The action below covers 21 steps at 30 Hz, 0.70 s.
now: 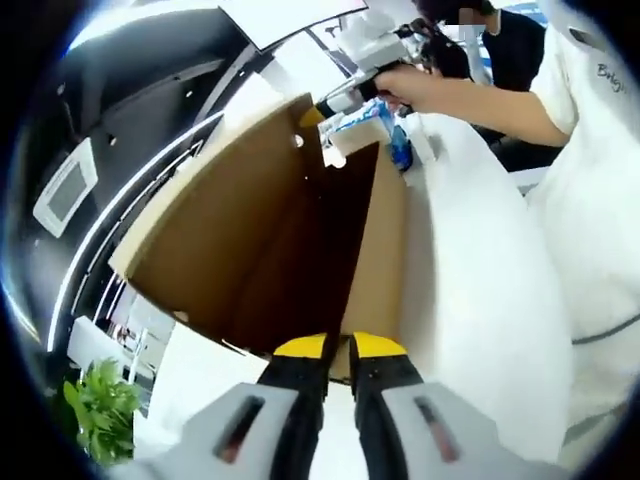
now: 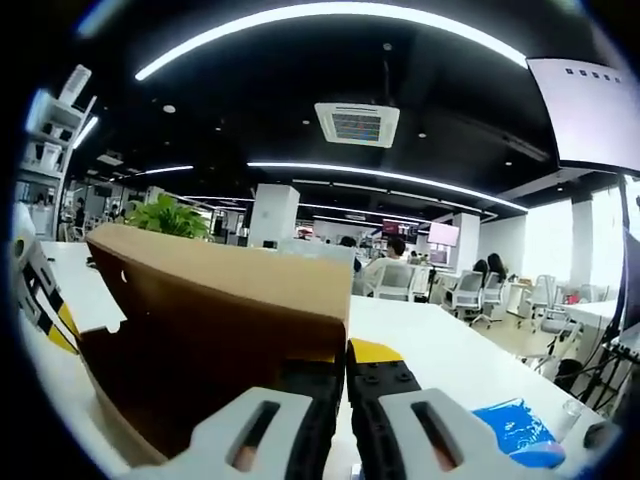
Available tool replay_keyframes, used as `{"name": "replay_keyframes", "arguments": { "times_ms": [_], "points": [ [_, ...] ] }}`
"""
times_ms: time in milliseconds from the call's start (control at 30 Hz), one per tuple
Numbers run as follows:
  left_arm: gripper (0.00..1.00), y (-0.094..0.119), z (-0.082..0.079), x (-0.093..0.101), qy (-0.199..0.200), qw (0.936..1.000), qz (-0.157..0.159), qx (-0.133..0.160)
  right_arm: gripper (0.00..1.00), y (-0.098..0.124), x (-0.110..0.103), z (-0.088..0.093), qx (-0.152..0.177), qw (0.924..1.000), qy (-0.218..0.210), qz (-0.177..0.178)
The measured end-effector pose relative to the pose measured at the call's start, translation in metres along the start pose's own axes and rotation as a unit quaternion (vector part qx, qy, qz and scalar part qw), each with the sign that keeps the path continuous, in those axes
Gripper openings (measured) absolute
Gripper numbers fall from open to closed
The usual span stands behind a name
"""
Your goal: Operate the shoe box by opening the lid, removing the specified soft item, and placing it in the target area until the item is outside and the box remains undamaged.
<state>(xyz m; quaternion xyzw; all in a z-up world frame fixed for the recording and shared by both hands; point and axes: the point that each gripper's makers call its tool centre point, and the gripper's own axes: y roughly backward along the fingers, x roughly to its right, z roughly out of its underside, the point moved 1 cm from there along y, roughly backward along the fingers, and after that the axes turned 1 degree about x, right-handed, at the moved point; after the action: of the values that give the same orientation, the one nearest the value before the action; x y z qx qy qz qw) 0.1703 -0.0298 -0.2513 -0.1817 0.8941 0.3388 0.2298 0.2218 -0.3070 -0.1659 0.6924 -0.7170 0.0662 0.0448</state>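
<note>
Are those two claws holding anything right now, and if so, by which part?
Both appear shut on the cardboard shoe box: the left claw pinches an edge of its raised lid, and the right claw pinches another edge of that lid.

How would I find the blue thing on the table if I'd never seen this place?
Start at the big brown cardboard shoe box standing on the white table. In the right gripper view, go past the right gripper toward the picture's lower right corner. There lies the blue soft item, flat and crinkly; it is the one bright blue thing on that white surface.
</note>
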Motion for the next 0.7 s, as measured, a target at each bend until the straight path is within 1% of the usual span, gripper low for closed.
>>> {"name": "replay_keyframes", "arguments": {
  "times_ms": [33, 67, 133, 167, 200, 233, 267, 300, 333, 367, 400, 433, 467, 500, 533, 567, 600, 633, 667, 700],
  "points": [
    [0.08, 0.0, -0.003, -0.003, 0.008, 0.9998, -0.008, 0.013, 0.0, 0.0, 0.0, 0.0, 0.0, 1.0, -0.001, 0.0],
    [0.08, 0.001, -0.003, -0.004, 0.014, 0.9998, -0.009, 0.014, 0.0, 0.0, 0.0, 0.0, 0.0, 1.0, -0.001, 0.0],
    [0.08, 0.006, -0.008, -0.008, 0.06, 0.9975, -0.025, 0.028, 0.0, 0.001, 0.0, 0.001, -0.001, 1.0, -0.004, 0.002],
    [0.08, 0.009, -0.017, -0.013, 0.101, 0.9922, -0.041, 0.061, 0.0, 0.001, 0.0, 0.001, -0.003, 1.0, -0.005, 0.004],
    [0.08, 0.014, -0.026, -0.02, 0.134, 0.9839, -0.057, 0.103, 0.0, 0.001, 0.001, 0.003, -0.008, 0.9999, 0.002, 0.012],
    [0.08, 0.018, -0.027, -0.028, 0.159, 0.9771, -0.077, 0.12, 0.0, 0.001, 0.0, 0.004, -0.009, 0.9999, 0.004, 0.014],
    [0.09, 0.023, -0.022, -0.032, 0.18, 0.9721, -0.089, 0.121, 0.0, 0.002, 0.0, 0.004, -0.008, 0.9999, 0.002, 0.013],
    [0.09, 0.025, -0.018, -0.036, 0.19, 0.9691, -0.102, 0.12, 0.0, 0.002, 0.0, 0.004, -0.007, 0.9999, -0.001, 0.013],
    [0.1, 0.028, -0.015, -0.04, 0.203, 0.9647, -0.117, 0.121, 0.0, 0.003, 0.0, 0.004, -0.007, 0.9999, -0.002, 0.013],
    [0.12, 0.031, -0.016, -0.045, 0.215, 0.9582, -0.131, 0.136, 0.0, 0.004, 0.0, 0.004, -0.008, 0.9999, -0.007, 0.011],
    [0.13, 0.033, -0.014, -0.051, 0.262, 0.9431, -0.144, 0.145, 0.0, 0.004, 0.0, 0.004, -0.008, 0.9999, -0.007, 0.011],
    [0.13, 0.032, -0.013, -0.05, 0.278, 0.9392, -0.139, 0.147, 0.0, 0.005, 0.0, 0.005, -0.009, 0.9999, -0.006, 0.011],
    [0.18, 0.032, -0.008, -0.056, 0.288, 0.9325, -0.157, 0.151, 0.0, 0.006, -0.001, 0.005, -0.009, 0.9999, -0.003, 0.011],
    [0.23, 0.032, -0.004, -0.062, 0.282, 0.931, -0.177, 0.149, 0.0, 0.006, -0.001, 0.005, -0.008, 0.9999, -0.001, 0.012],
    [0.28, 0.031, -0.003, -0.064, 0.264, 0.9344, -0.187, 0.148, 0.0, 0.006, -0.001, 0.005, -0.008, 0.9999, -0.001, 0.012],
    [0.29, 0.032, -0.004, -0.066, 0.259, 0.934, -0.195, 0.15, 0.0, 0.007, -0.001, 0.006, -0.008, 0.9999, -0.001, 0.012],
    [0.27, 0.032, -0.004, -0.066, 0.271, 0.93, -0.197, 0.152, 0.0, 0.007, -0.001, 0.006, -0.008, 0.9999, -0.003, 0.01],
    [0.27, 0.034, -0.008, -0.067, 0.283, 0.9249, -0.193, 0.166, 0.0, 0.007, -0.001, 0.007, -0.009, 0.9999, -0.004, 0.009],
    [0.27, 0.036, -0.01, -0.071, 0.298, 0.9172, -0.198, 0.176, 0.0, 0.007, -0.001, 0.007, -0.008, 0.9999, -0.005, 0.009],
    [0.26, 0.039, -0.01, -0.075, 0.298, 0.9148, -0.207, 0.177, 0.0, 0.008, -0.001, 0.007, -0.008, 0.9999, -0.006, 0.009]
  ]
}}
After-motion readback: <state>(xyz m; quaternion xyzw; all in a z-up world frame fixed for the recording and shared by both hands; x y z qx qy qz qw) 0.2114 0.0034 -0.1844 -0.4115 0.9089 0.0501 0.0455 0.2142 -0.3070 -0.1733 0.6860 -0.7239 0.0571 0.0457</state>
